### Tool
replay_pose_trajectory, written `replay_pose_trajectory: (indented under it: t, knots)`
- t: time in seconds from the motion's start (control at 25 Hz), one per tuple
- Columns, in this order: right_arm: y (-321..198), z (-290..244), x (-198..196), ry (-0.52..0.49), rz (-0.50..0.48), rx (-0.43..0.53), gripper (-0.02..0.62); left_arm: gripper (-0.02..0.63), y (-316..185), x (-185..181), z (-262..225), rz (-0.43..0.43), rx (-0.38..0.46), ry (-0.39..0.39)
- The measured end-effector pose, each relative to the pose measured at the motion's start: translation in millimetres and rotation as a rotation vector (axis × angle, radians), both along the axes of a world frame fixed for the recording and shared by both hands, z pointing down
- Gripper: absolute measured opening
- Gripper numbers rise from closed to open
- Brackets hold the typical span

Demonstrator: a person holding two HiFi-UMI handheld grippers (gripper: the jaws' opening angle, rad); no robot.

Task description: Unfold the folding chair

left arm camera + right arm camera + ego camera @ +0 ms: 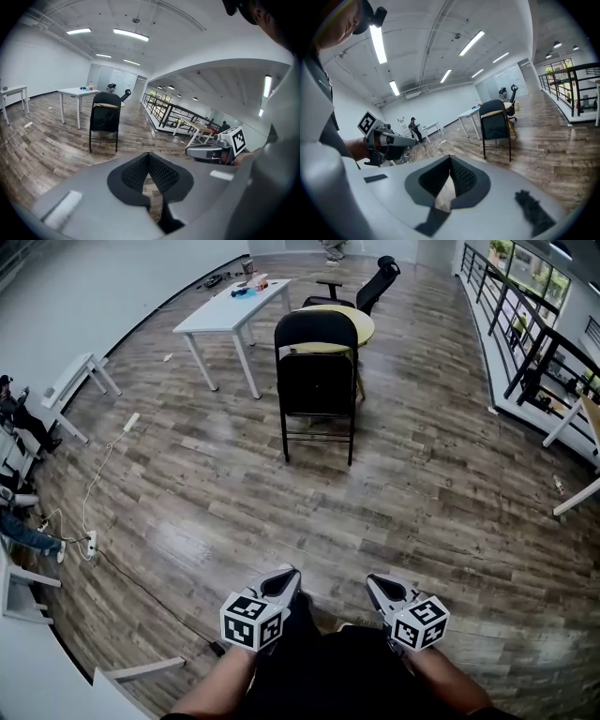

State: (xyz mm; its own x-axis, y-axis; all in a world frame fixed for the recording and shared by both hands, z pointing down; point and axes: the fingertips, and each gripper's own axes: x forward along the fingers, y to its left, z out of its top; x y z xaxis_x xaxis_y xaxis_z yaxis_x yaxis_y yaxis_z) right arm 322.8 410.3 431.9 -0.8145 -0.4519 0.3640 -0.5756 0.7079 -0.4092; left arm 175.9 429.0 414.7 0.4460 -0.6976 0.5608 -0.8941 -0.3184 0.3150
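Note:
A black folding chair (317,381) stands upright on the wood floor a few steps ahead, its seat flat against the back. It also shows in the left gripper view (105,117) and the right gripper view (495,124). My left gripper (285,579) (149,157) is low and close to my body, shut with nothing in it. My right gripper (373,583) (450,161) is beside it, also shut and empty. Both are far from the chair.
Behind the chair are a round yellow table (361,322) and a black office chair (373,282). A white table (230,310) stands at the back left, a cable and power strip (91,542) lie at left, and a black railing (520,334) runs along the right.

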Motion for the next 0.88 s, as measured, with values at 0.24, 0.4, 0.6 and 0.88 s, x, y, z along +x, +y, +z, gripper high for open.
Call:
replay_pose_trajectory:
  t: [0.24,0.4,0.6,0.88]
  knots:
    - [-47,6,-32,0.034,0.038,-0.015,0.005,0.008,-54,-36,12,0.021,0.001,0.025]
    - [-83,3,-69,0.028,0.052,-0.046,0.005,0.008,-93,-74,12,0.021,0.012,0.032]
    - [-124,1,-121,0.056,0.04,-0.056,0.005,0.008,-132,-127,14,0.0,0.015,0.078]
    - [-172,-8,-192,0.094,0.016,-0.049,0.005,0.008,-172,-204,13,-0.032,0.021,0.099]
